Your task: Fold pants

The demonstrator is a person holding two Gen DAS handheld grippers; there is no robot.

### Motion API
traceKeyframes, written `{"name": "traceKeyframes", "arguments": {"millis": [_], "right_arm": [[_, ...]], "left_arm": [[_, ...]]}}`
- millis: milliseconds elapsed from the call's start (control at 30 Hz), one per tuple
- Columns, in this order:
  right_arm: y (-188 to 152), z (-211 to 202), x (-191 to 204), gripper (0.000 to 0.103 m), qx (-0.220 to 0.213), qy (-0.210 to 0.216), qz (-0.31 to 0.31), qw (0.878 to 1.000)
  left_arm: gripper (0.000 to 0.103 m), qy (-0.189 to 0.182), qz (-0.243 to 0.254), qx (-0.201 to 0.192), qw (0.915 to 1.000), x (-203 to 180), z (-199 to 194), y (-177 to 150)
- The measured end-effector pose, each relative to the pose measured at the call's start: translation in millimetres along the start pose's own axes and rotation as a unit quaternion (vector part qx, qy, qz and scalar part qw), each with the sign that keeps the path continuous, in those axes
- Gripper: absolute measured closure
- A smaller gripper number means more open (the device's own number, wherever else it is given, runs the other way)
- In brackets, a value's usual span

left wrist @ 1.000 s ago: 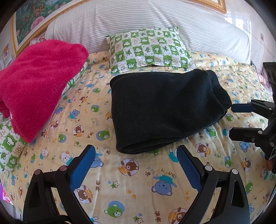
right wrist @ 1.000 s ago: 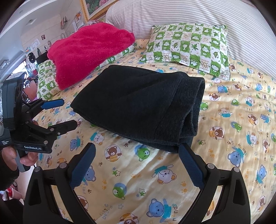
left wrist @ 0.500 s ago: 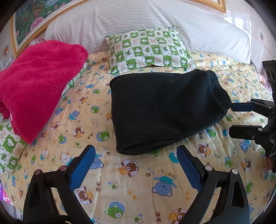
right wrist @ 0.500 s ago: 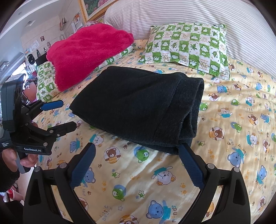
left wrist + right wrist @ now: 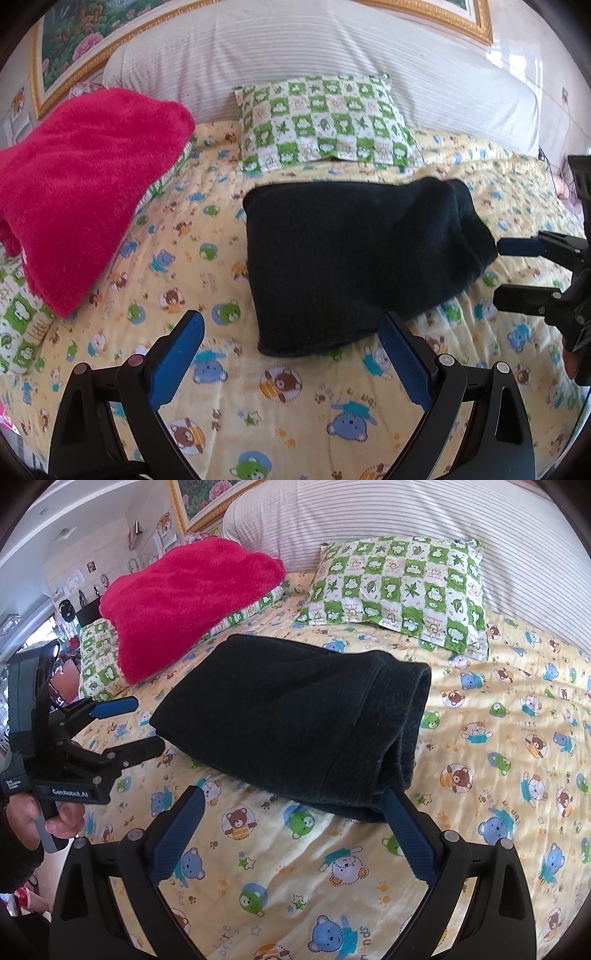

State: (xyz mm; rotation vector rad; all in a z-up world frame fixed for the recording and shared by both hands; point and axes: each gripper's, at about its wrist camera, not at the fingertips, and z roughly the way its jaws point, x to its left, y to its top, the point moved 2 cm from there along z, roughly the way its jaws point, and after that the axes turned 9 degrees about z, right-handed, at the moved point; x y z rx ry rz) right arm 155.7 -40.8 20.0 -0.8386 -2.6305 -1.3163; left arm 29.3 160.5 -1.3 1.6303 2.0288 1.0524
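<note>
On the bed (image 5: pixel 303 417) pants (image 5: pixel 354 258) lie folded, looks finished. Left hand-held gripper (image 5: pixel 291 354) and right hand-held gripper (image 5: pixel 293 829) hover wide open, empty, likely just clearing off.

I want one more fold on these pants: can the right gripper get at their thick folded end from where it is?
Probably yes. The right gripper is open and empty, and the black pants' thick end lies just ahead of its fingers on the bedsheet, with nothing between. The left gripper waits apart at the opposite end.
</note>
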Motion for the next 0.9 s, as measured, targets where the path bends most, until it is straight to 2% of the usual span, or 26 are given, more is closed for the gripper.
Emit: {"name": "traceKeyframes", "arguments": {"millis": [900], "right_arm": [[4.5,-8.6,-4.9,0.006,-0.006,-0.007,0.004,1.000]], "left_arm": [[0.007,0.001,0.005,0.004,1.0000,-3.6,-0.9,14.7]]}}
